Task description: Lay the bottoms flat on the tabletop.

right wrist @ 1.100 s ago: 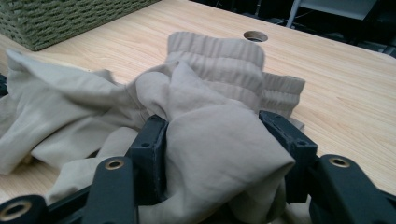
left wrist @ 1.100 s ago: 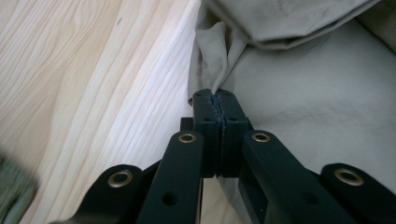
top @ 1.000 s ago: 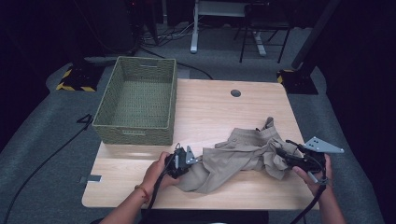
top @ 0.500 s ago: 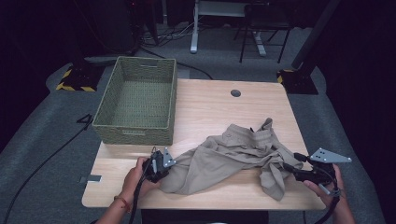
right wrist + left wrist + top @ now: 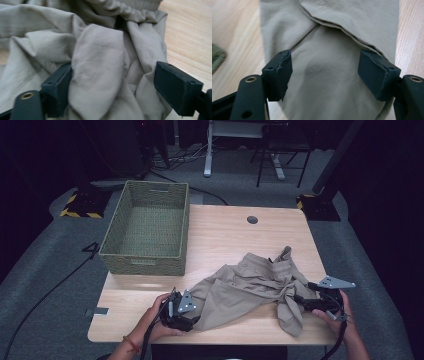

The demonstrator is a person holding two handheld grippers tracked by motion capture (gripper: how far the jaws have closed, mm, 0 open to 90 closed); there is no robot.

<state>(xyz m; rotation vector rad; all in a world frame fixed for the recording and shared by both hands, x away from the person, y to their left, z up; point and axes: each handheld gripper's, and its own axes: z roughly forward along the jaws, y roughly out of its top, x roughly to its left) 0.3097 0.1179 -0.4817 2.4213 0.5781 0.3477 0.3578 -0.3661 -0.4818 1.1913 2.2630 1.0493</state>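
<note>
Now both jaws just opened wide, astride khaki garment [image 5: 250,287] near table [image 5: 225,235] front edge, unclamped.

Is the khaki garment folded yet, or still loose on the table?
Loose, not folded: the khaki garment lies crumpled and partly spread on the table, bunched near the right gripper, outside the basket.

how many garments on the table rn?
1: a crumpled khaki garment on the table's near half, lying between the left gripper and right gripper. The wicker basket looks empty; anything under the folds would be hidden.
</note>
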